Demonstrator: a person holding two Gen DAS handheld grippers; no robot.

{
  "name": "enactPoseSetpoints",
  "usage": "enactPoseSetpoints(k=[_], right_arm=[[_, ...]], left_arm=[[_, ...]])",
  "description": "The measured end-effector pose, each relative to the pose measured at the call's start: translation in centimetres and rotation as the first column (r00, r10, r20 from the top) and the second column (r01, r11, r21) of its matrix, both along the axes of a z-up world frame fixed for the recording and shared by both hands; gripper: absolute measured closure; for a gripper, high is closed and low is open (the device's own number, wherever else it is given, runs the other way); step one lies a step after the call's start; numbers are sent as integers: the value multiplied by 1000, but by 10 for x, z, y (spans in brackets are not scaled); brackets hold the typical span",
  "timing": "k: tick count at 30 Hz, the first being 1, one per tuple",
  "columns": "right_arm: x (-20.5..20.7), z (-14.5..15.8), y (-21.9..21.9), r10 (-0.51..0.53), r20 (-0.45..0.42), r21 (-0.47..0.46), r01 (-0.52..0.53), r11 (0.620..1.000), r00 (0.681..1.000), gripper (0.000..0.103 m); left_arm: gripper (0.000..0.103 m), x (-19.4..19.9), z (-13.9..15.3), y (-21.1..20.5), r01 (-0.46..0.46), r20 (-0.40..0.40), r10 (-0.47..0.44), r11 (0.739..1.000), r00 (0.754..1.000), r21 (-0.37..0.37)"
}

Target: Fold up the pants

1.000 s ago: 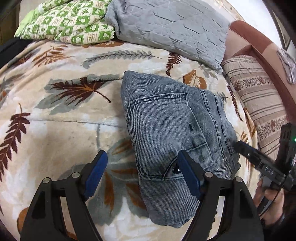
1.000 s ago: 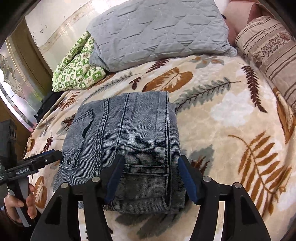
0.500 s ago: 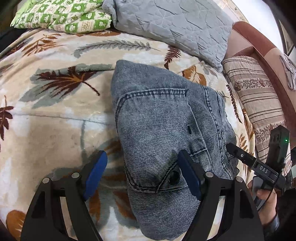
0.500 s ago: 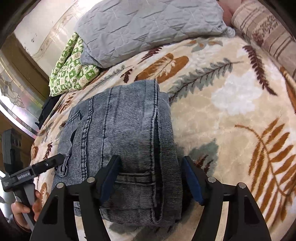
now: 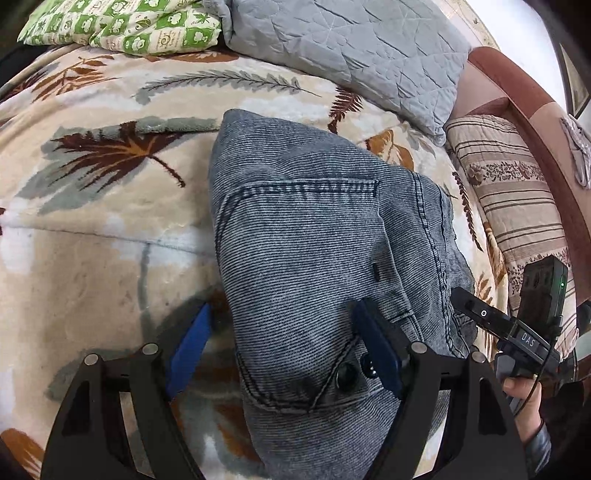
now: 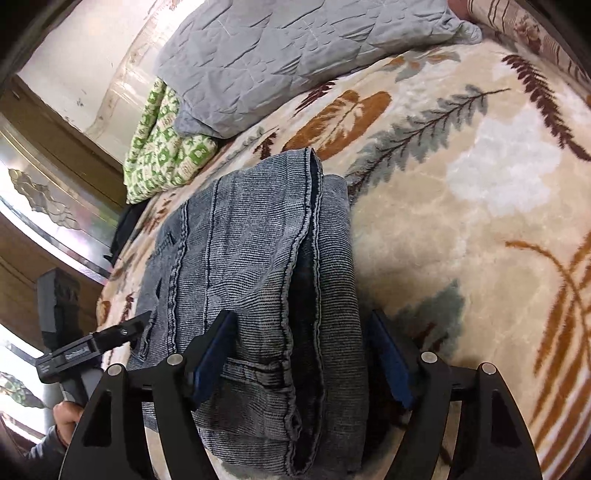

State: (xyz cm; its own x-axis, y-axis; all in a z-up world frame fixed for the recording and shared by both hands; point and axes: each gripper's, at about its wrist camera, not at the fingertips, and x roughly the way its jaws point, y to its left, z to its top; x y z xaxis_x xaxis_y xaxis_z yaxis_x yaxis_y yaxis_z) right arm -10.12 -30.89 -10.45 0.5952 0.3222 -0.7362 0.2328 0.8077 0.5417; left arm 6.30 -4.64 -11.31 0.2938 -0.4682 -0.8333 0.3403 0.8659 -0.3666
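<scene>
Fingers (image 5: 188, 347) of the left gripper (image 5: 284, 343) and right gripper (image 6: 303, 358) stand spread, released, straddling opposite ends of the folded grey corduroy pants (image 5: 317, 243), which lie on the leaf-patterned bed blanket (image 5: 92, 229) near a grey pillow (image 5: 343, 48).

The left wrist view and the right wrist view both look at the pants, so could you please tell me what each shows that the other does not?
Only the left wrist view shows the back pocket and dark button of the pants, plus the brown headboard.

Only the right wrist view shows the stacked folded layers along the pants' edge and the wooden frame beside the bed.

Both show the folded pants on the leaf-print blanket, the grey pillow, the green checked pillow, the striped pillow, and both open grippers, left gripper and right gripper, straddling the pants.
</scene>
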Motion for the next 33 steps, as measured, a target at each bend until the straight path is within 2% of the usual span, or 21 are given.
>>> enactPoseSetpoints(k=[4,8,10,13,17,22,33], right_arm=[[1,-1,2,8,16,-8,-8,1000,1000,35],[1,-2,5,10,26,-7,-9,1000,1000,44],[1,-1,9,11,27,-14,-11,1000,1000,52],[1,1,12,12,32,-22,-12,1000,999,59],[0,3,15,10,32,-34,-9,999,999,61],[1,3,13,5,30,-20,-5,1000,1000,61],[3,-3,8,1,16,14,-1,1000,1000,58]], left_arm=[[24,-1,0,-5,2,18,-2,1000,1000,10],[36,-5,2,-11,2,36,-2,1000,999,18],[38,-7,3,-14,-1,48,-1,1000,999,27],[42,-8,4,-14,1,55,-3,1000,998,30],[47,-10,9,-18,15,69,-19,999,997,53],[47,-8,9,-19,19,57,-22,998,998,64],[38,1,-1,-23,30,51,-34,997,998,77]])
